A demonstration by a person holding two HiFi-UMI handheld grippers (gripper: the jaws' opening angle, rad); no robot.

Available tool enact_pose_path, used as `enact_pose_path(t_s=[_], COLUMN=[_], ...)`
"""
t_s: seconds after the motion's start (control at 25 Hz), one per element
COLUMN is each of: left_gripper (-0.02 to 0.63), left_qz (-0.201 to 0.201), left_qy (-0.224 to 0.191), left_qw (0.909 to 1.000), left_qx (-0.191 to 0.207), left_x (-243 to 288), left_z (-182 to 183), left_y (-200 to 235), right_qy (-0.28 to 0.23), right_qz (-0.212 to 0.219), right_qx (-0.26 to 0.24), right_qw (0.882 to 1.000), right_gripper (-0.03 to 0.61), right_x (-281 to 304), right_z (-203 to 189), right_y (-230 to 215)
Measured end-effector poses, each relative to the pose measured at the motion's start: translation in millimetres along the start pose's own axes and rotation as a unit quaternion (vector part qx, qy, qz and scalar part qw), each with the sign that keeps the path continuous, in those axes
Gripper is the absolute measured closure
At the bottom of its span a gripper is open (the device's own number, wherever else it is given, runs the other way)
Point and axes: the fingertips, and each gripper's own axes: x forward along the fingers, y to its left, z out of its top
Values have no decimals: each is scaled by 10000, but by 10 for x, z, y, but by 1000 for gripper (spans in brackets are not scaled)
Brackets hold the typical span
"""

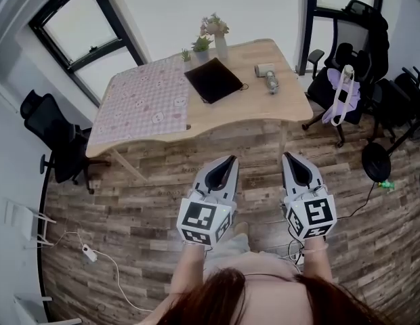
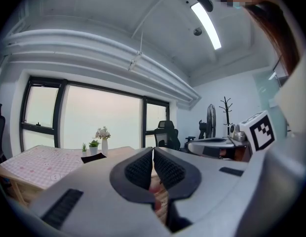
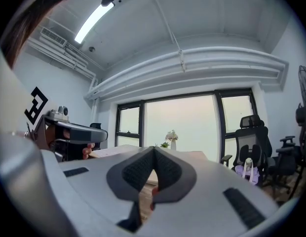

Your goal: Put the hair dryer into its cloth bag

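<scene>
**Head view, task not yet begun.** The left gripper [image 1: 227, 162] and the right gripper [image 1: 288, 160] are held side by side over the floor, well short of the bench [image 1: 254, 107]. Both gripper views show the fingers [image 2: 141, 169] pressed together with nothing between them.

The hair dryer [image 1: 267, 75] lies on its side on bare wood near the bench's right end. The bag [image 1: 213, 80], black and flat, lies to its left and apart from it. The bag sits beside a checked cloth [image 1: 145, 100] and in front of a vase [image 1: 221, 42].

**Handling, as judged.**
- **Dryer:** it is probably a rigid, smooth-shelled body of moderate weight, heaviest at the barrel. A hold on the handle close to the barrel should be the most secure, since a rounded barrel may slip between flat fingers. Whether it has a cord cannot be made out.
- **Bag:** it looks limp and light and is likely to collapse when lifted. One gripper should pinch a single layer at the mouth to hold it open. Which edge is the mouth cannot be told from here.
</scene>
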Motion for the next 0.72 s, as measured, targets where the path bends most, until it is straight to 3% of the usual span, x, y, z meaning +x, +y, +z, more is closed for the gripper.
enact_pose_path(t_s=[0.72], left_gripper=[597], left_qz=[-376], left_qy=[77], left_qw=[9993], left_qx=[-3], left_x=[689], left_z=[17], left_y=[737], right_qy=[143], right_qz=[-220], right_qx=[82], right_qw=[9996], right_gripper=[580], right_x=[987], right_z=[57], right_y=[-186])
